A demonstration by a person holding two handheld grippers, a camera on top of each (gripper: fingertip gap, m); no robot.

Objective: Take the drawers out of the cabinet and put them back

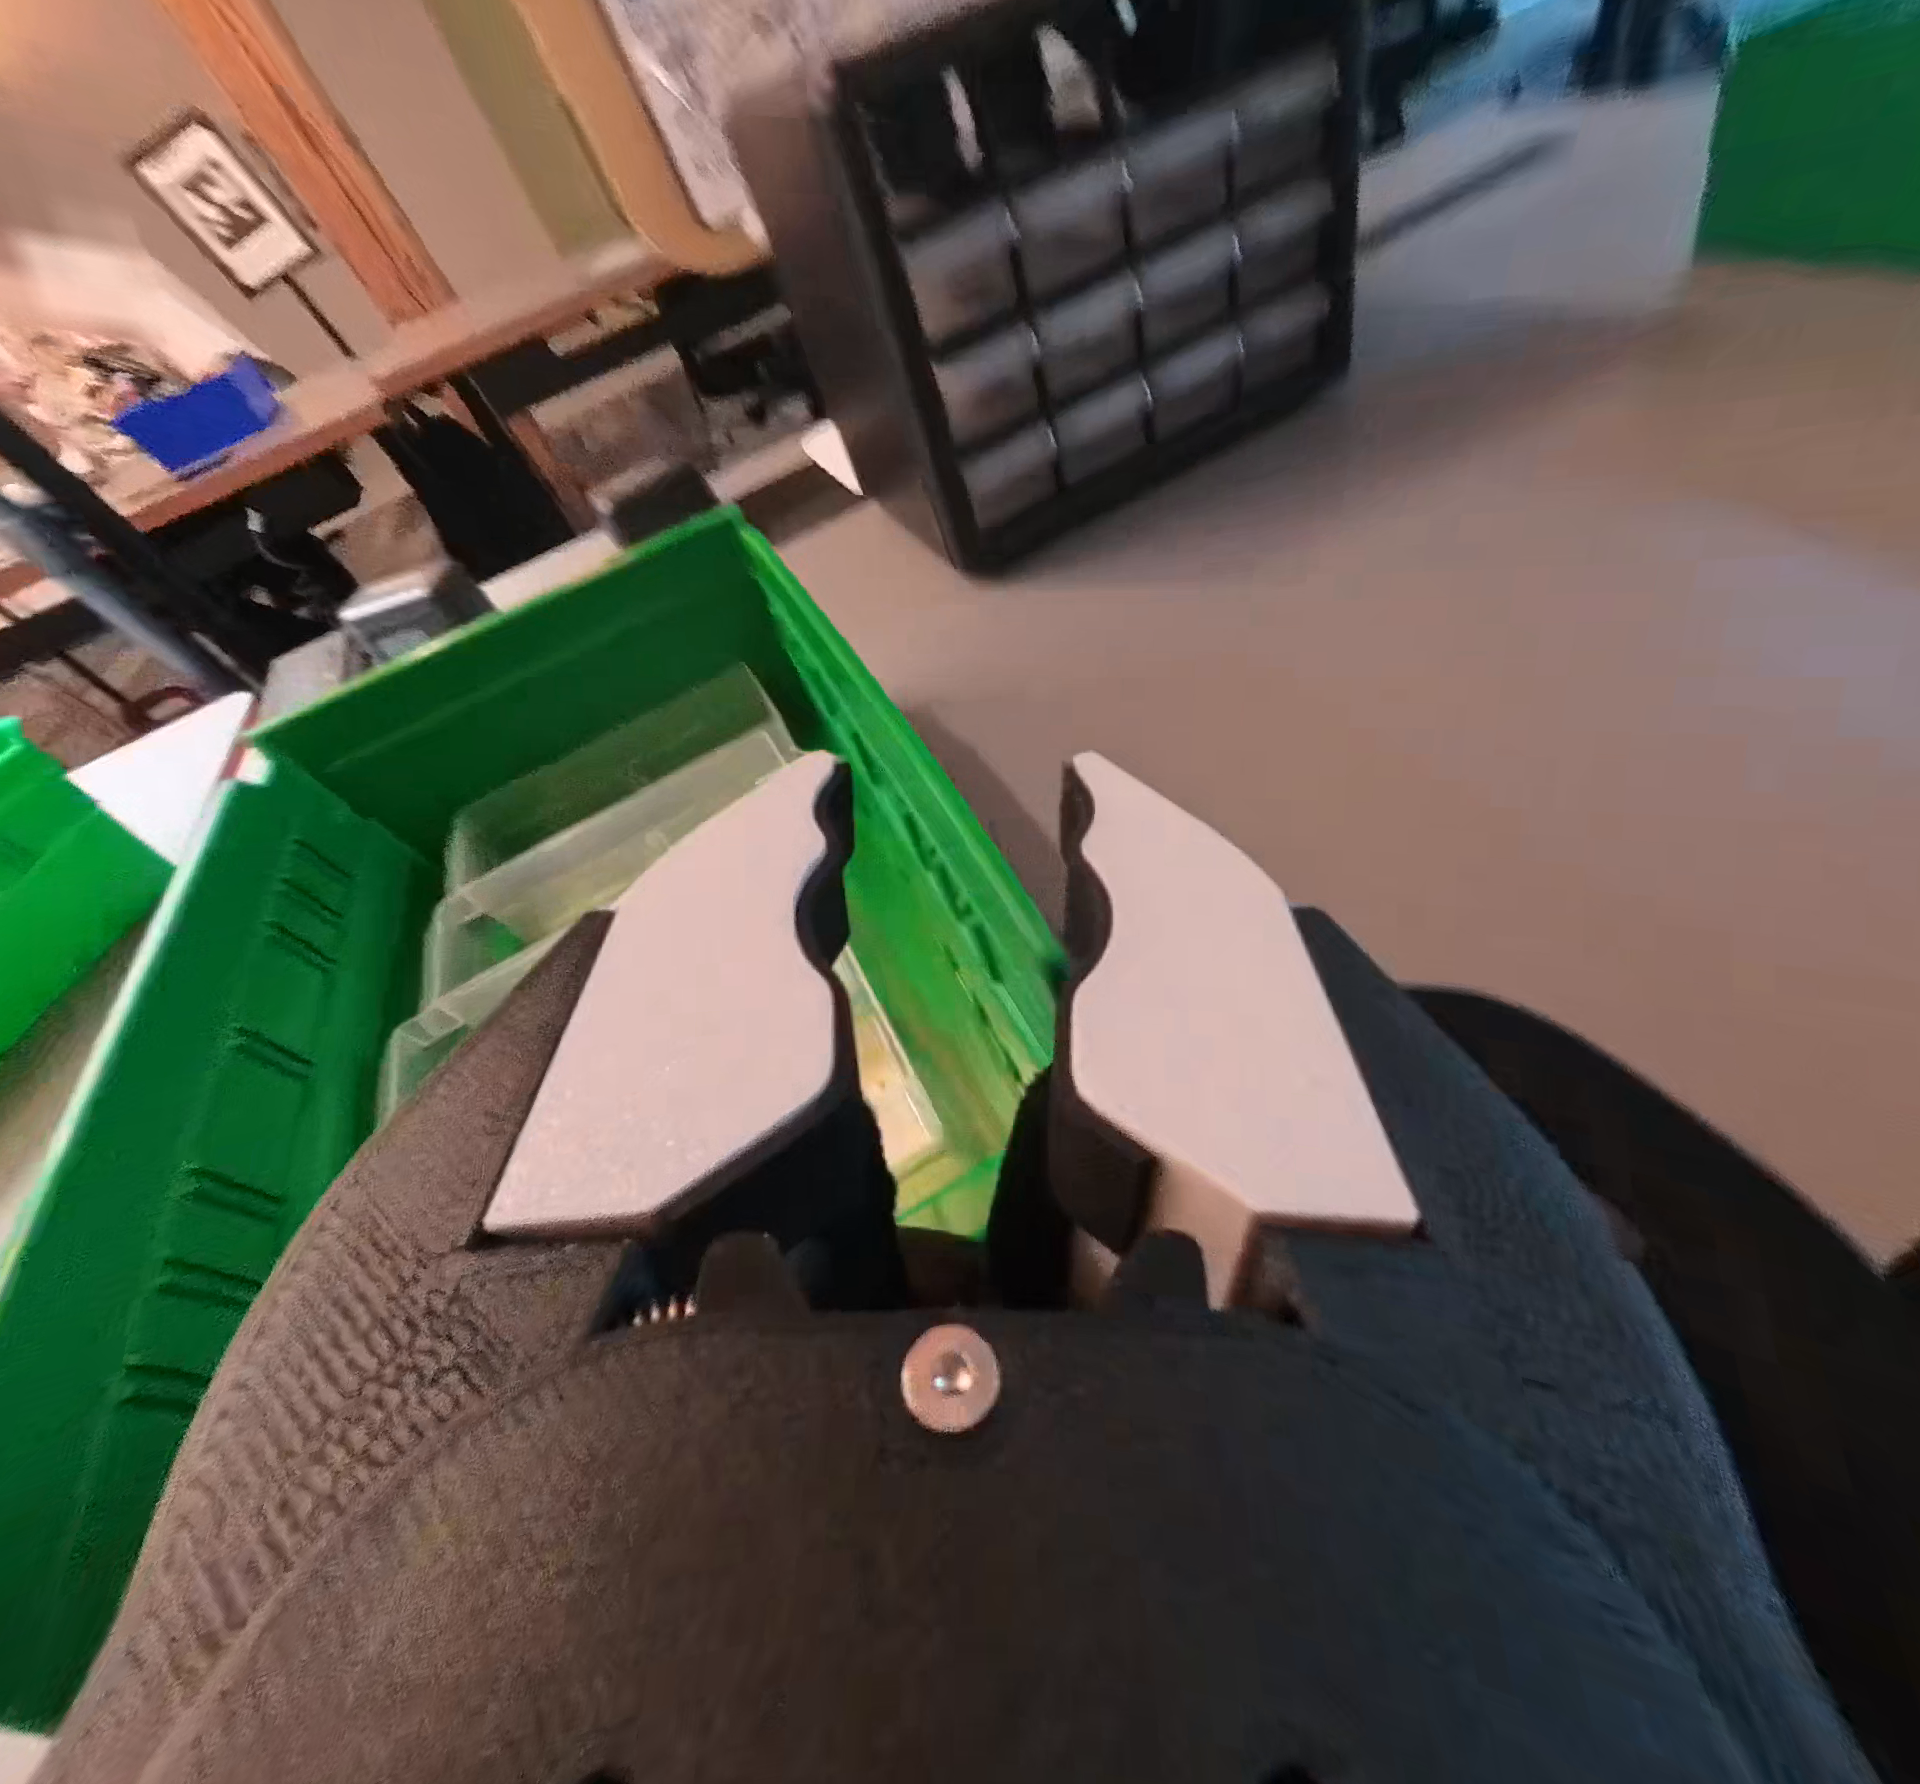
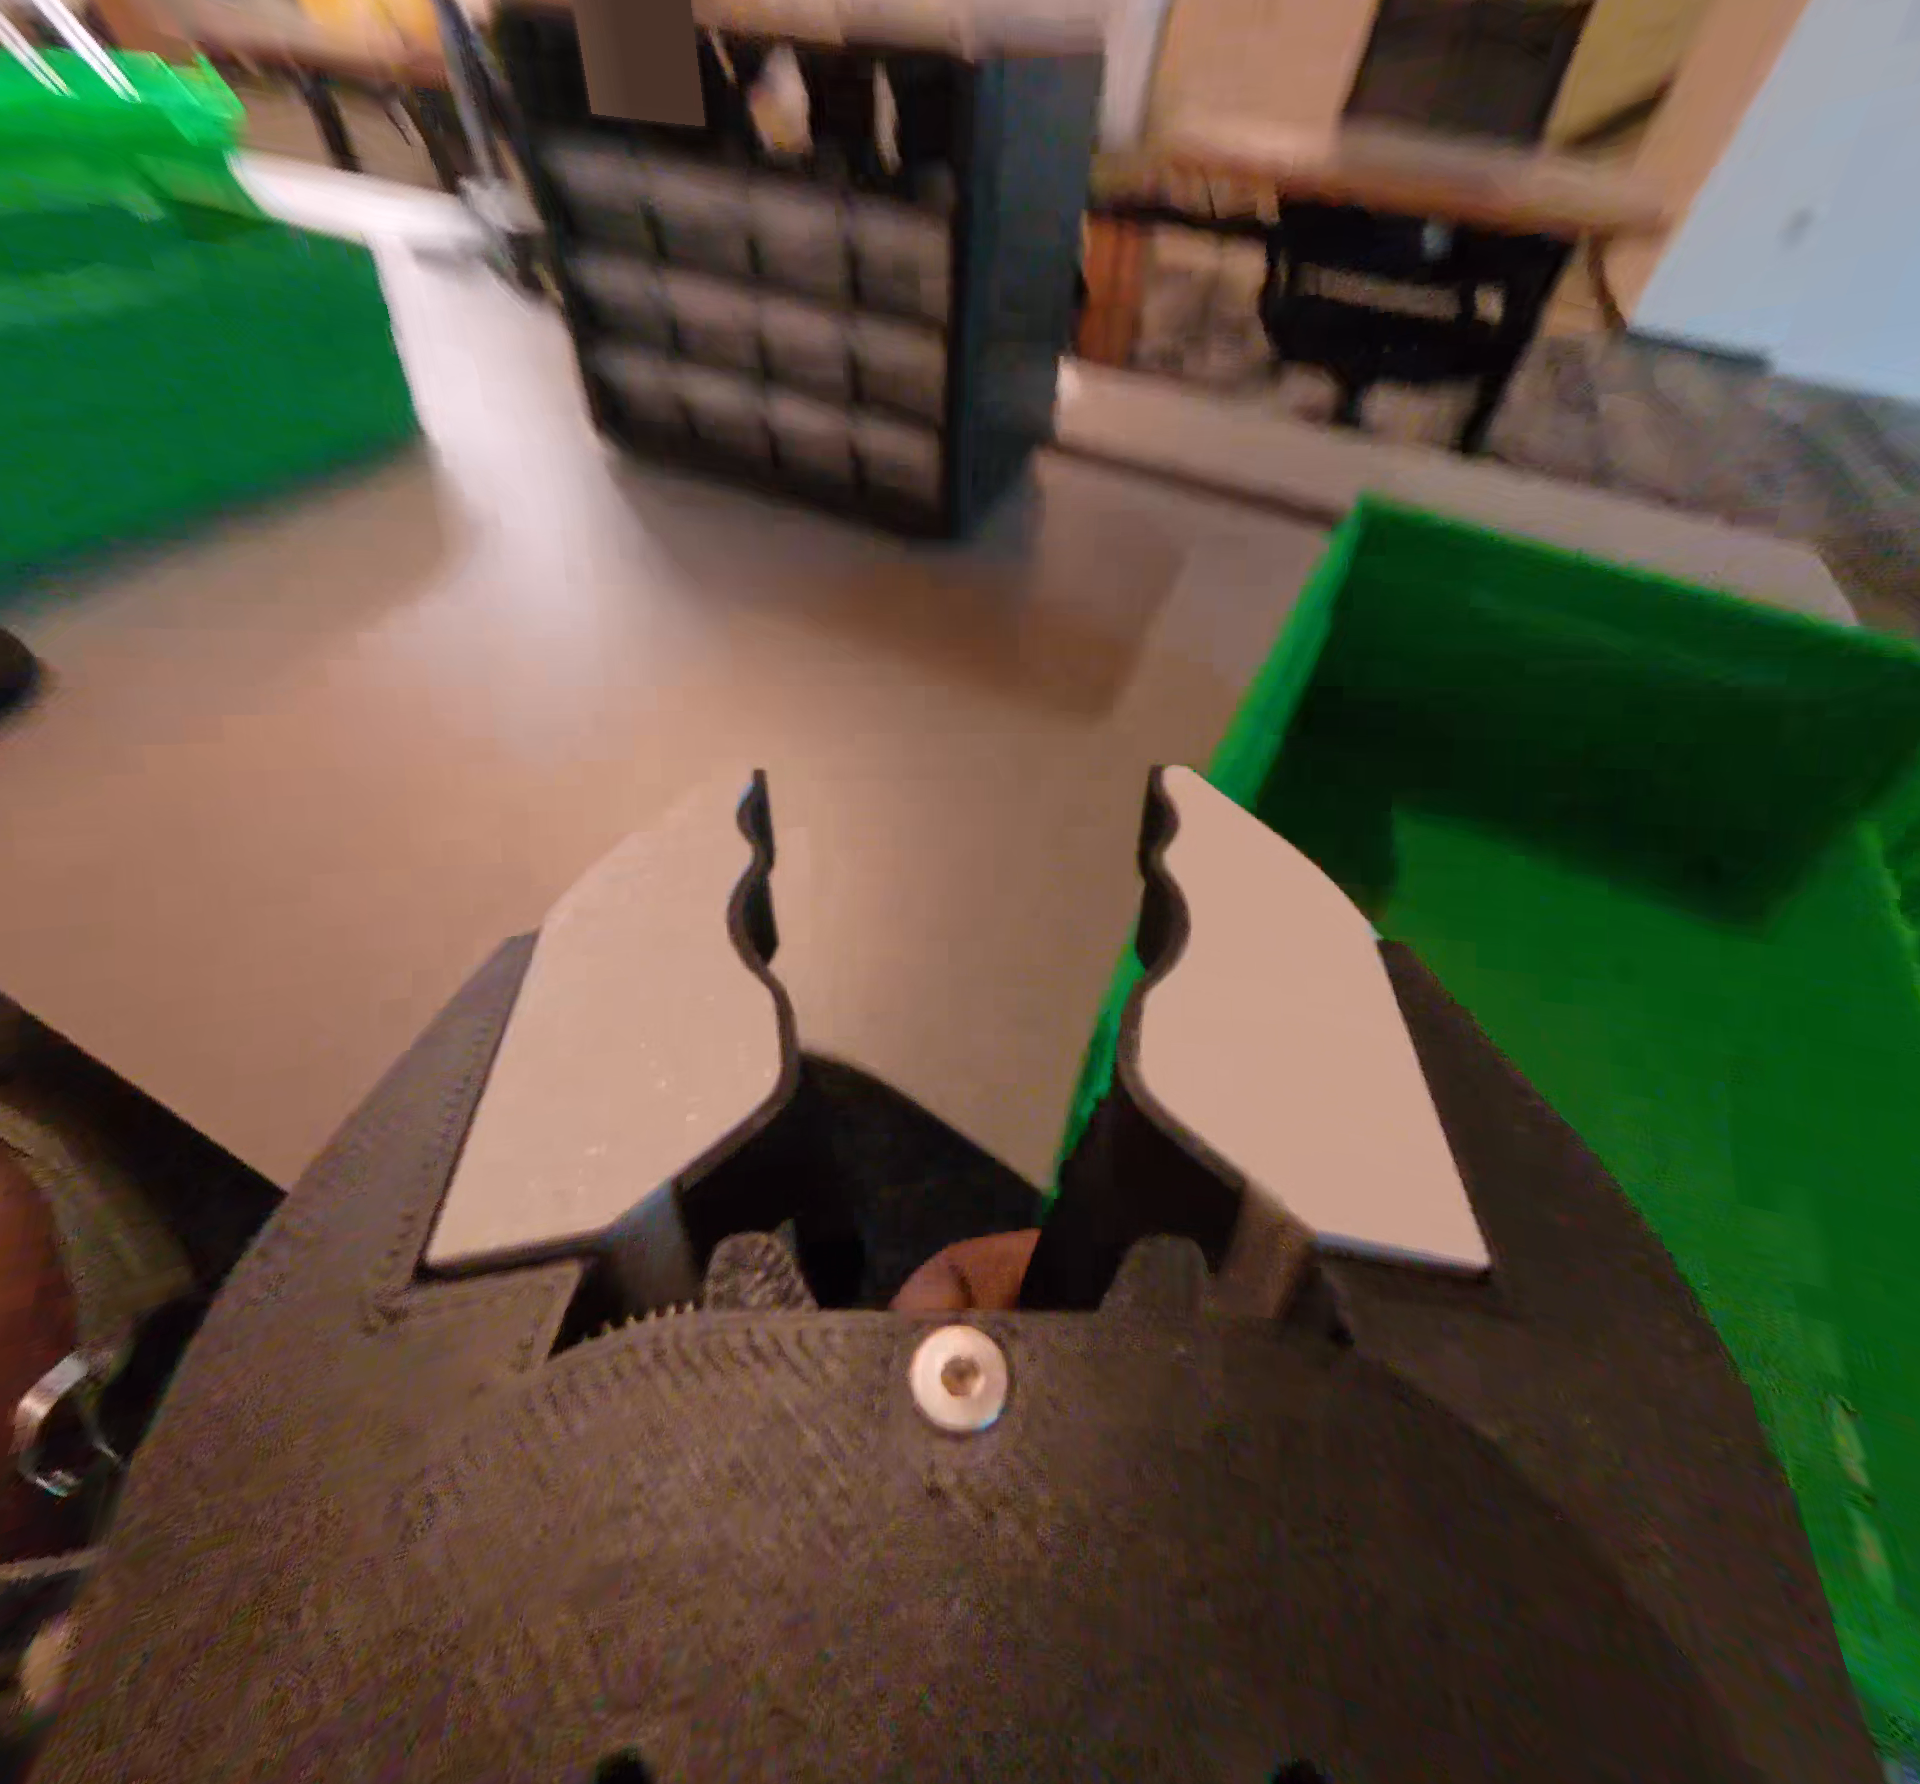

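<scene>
Drawers (image 1: 582, 861) lie in the green bin (image 1: 343, 955) at nine o'clock; cabinet (image 1: 1112, 300) stands at twelve; left gripper (image 1: 956, 789) and right gripper (image 2: 956, 799) both gape, holding nothing.

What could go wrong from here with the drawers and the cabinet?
1. The cabinet stands free on the table; pushing a drawer in with one gripper might slide or tip it.
2. The clear drawers lie stacked in the green bin; the open left gripper, low at the bin wall, might catch the rim.
3. Both views are blurred, so aiming at a slot may miss.
</scene>
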